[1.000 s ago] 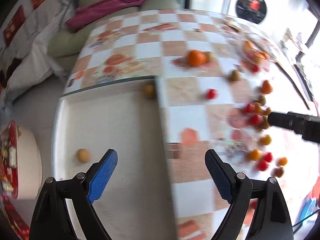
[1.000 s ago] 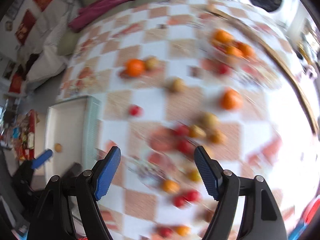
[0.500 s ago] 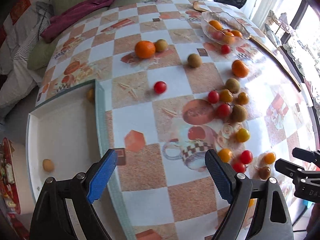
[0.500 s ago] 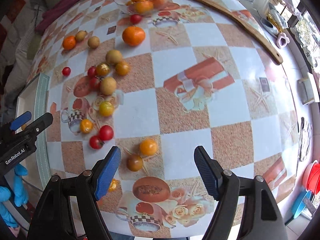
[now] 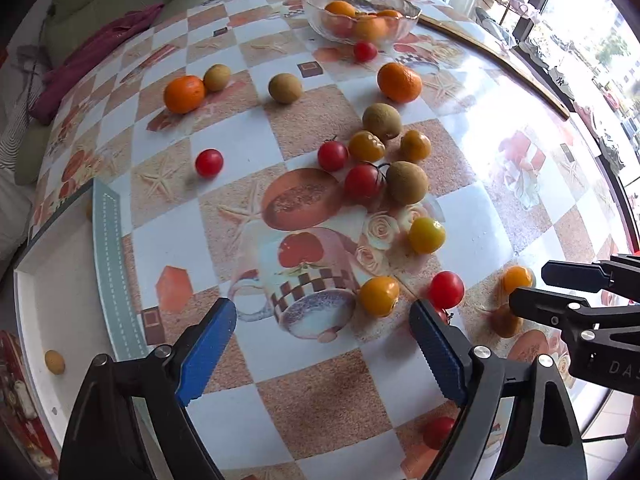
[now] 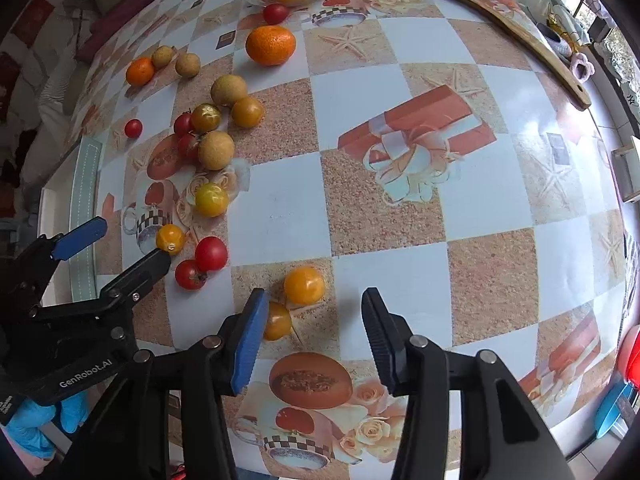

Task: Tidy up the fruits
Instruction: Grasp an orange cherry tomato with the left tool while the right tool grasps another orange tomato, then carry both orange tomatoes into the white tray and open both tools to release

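Right gripper (image 6: pixel 314 308) spread wide and empty, low over the near side of the checked tablecloth (image 6: pixel 400 240), framing an orange cherry tomato (image 6: pixel 304 285) lying just past the fingertips. Darker orange tomato (image 6: pixel 277 321) touching the inner face of the left blue pad. Left gripper (image 5: pixel 320 312) also wide and empty, close alongside, one fingertip beside a yellow-orange tomato (image 5: pixel 379 295), with a red cherry tomato (image 5: pixel 446 289) just beyond. Judged step: lining up a pick, with the sorting barely begun. Mandarins (image 5: pixel 399 82), longans (image 5: pixel 407 188) and tomatoes scattered loose over the cloth. Glass bowl (image 5: pixel 400 4) at the far side with several mandarins inside. White tray (image 5: pixel 60 280) at the table's left edge with at least 1 small tan fruit (image 5: pixel 54 361) in it. Next move, probably: ease forward until the orange cherry tomato sits squarely between the pads, keep the darker neighbour out of the bite, then close gently, since a smooth round skin is likely to roll or pop free. Plenty of bare cloth to the right and ahead of the right gripper. Left side crowded by the other gripper and the tomato cluster. Near table edge close under both tools, so any nudged fruit could roll off. Worth lifting well clear before carrying over the loose fruit toward bowl or tray.
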`<state>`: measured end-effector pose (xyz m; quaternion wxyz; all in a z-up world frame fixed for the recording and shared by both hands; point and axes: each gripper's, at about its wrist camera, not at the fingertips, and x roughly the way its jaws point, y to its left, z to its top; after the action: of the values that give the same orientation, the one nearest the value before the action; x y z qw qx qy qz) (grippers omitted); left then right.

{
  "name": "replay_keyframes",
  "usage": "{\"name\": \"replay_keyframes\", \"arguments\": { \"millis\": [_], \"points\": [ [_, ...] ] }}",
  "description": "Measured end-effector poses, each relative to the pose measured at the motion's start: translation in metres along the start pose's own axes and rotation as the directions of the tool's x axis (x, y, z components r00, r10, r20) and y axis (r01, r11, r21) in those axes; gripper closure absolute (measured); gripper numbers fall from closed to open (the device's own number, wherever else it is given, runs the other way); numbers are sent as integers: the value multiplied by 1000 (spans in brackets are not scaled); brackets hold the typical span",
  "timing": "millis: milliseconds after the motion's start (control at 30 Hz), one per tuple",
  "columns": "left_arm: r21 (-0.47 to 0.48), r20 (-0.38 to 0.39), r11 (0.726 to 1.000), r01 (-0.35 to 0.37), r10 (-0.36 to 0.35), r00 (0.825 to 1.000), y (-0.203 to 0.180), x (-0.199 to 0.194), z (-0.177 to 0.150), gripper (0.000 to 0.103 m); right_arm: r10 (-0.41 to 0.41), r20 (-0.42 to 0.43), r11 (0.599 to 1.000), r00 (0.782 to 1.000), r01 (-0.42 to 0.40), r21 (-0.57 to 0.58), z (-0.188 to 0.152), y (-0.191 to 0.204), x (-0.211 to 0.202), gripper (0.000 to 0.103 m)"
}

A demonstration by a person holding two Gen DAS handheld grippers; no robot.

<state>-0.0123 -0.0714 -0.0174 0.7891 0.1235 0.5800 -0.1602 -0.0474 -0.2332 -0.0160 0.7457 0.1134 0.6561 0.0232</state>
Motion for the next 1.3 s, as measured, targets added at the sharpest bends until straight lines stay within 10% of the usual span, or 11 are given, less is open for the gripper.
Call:
{"name": "replay_keyframes", "arguments": {
  "millis": [367, 633, 1300],
  "points": [
    [-4, 6, 1000, 6, -6, 1000, -4, 11, 13, 26, 91, -21, 996, 996, -90, 14, 16, 14, 16, 68],
    [10, 4, 996, 86, -86, 996, -21, 7, 12, 78, 113, -19, 992, 993, -112, 51, 11, 7, 16, 82],
    [-134, 3, 982, 132, -132, 991, 26, -8, -8, 80, 73, 24, 997, 997, -74, 27, 8, 1, -6, 82]
  ]
}}
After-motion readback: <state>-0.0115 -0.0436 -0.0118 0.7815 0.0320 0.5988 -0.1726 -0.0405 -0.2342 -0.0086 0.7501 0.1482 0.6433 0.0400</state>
